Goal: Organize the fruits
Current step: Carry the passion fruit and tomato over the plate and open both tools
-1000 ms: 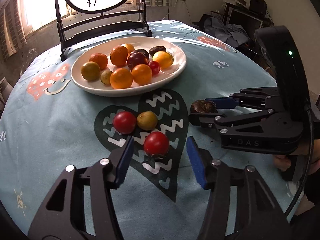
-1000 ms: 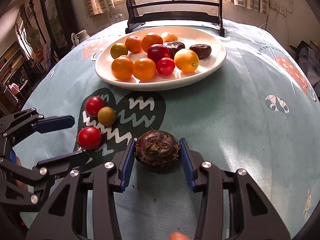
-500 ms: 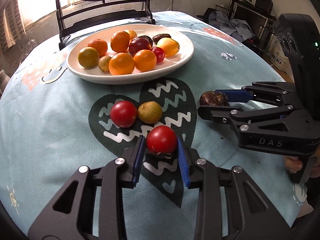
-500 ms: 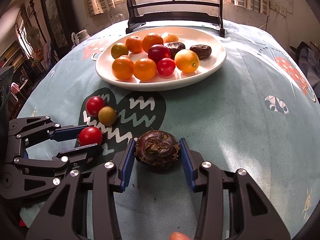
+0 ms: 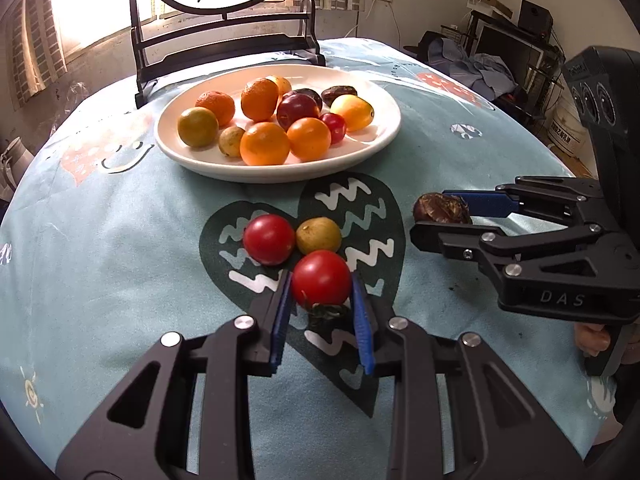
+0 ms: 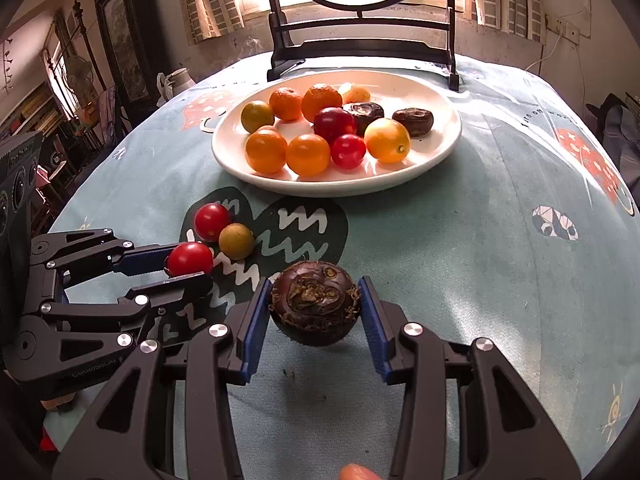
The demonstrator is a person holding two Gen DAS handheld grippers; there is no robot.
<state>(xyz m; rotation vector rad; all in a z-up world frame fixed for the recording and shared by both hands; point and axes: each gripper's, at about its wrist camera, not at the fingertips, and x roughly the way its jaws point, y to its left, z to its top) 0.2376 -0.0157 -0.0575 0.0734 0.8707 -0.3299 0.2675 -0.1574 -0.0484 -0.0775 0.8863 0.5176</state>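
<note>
Fruit is what I am gathering: most of it already sits on the plate (image 5: pixel 384 136) at the far side of the desk (image 5: pixel 120 240), and a few pieces lie loose on the dark heart print nearer me. I judge the plate to be where the loose ones belong, so each hand takes one.

My left gripper (image 5: pixel 322 308) has its jaws narrowed onto a tomato (image 5: pixel 320 278), blue pads pressing both flanks, stem end turned down toward me. It seems to sit just off the cloth, though I cannot tell for sure. Close beyond it rest a second tomato (image 5: pixel 269 239) and a small olive-brown fruit (image 5: pixel 319 236), side by side and untouched.

My right gripper (image 6: pixel 314 312) holds a dark, rough-skinned bulb (image 6: pixel 314 306), something like a water chestnut, at a middling width with pads against its sides. A shadow beneath suggests it is lifted clear. Two similar dark ones already lie on the plate, so I reckon this one joins them. Crumbs of dirt fleck the cloth below.
</note>
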